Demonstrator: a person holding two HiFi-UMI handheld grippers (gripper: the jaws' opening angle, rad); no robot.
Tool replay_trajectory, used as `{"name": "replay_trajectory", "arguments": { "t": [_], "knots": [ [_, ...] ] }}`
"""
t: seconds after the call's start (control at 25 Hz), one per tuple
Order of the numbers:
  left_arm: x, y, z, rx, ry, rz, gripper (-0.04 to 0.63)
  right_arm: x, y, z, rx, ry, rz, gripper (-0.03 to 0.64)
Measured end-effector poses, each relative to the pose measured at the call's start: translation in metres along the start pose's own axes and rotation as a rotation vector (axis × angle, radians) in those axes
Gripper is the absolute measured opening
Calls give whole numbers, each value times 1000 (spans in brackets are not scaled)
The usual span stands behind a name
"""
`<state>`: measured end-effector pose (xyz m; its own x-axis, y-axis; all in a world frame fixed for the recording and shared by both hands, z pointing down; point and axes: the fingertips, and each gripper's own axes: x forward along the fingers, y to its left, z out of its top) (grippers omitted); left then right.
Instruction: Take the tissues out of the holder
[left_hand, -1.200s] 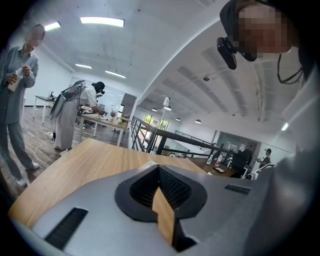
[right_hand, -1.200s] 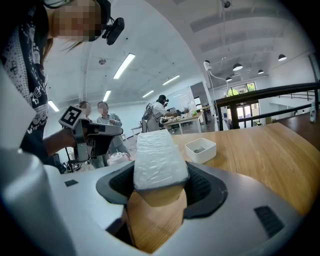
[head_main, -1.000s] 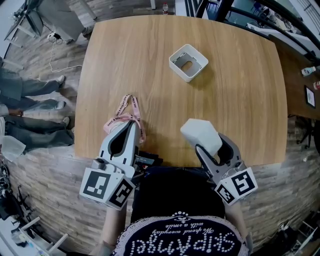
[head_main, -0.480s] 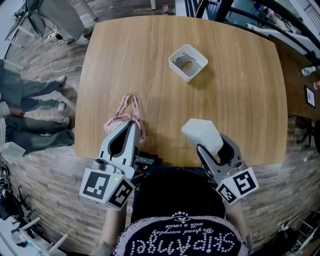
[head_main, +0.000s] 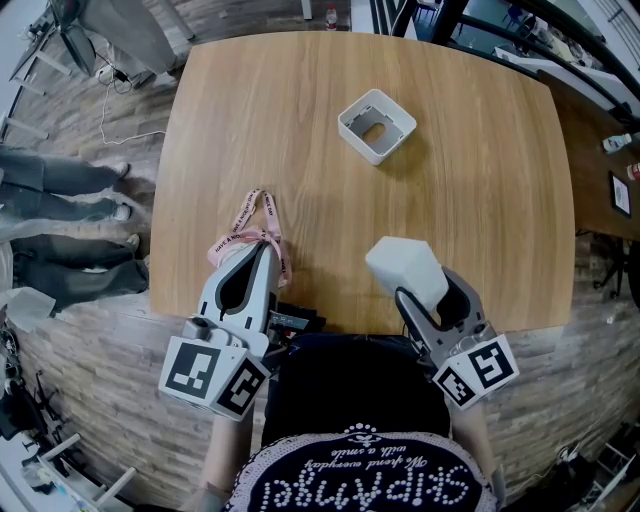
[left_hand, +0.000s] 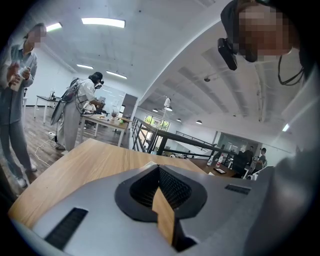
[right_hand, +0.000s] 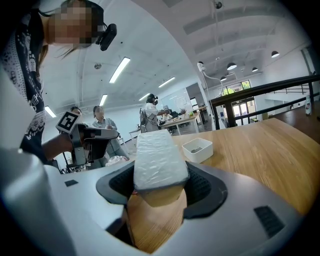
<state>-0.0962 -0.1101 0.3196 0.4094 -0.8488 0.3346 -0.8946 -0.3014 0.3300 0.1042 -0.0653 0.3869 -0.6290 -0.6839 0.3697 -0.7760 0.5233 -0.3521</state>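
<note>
White tissue pack (head_main: 400, 262) is shown clamped between the jaws of the right tongs (head_main: 405, 285), above the near edge of the bench (head_main: 480, 200). Its long axis runs along the line in which those tongs point, projecting past their tips towards the far side of the bench. The holder (head_main: 394, 146) stands well apart, ahead of the pack, and appears emptied, so the removal is judged all but complete. Bare wood lies directly beneath and ahead of the pack, and a set-down there is judged to fall to the right hand. The left tongs (head_main: 264, 250) are drawn together on nothing, their tips over a pink lanyard (head_main: 250, 225).
</note>
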Motion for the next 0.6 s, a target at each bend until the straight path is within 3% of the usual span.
{"name": "replay_trajectory", "arguments": {
  "t": [0.6],
  "knots": [
    [-1, 0, 2, 2, -5, 2, 5, 1, -2, 0, 9, 1, -3, 276]
  ]
}}
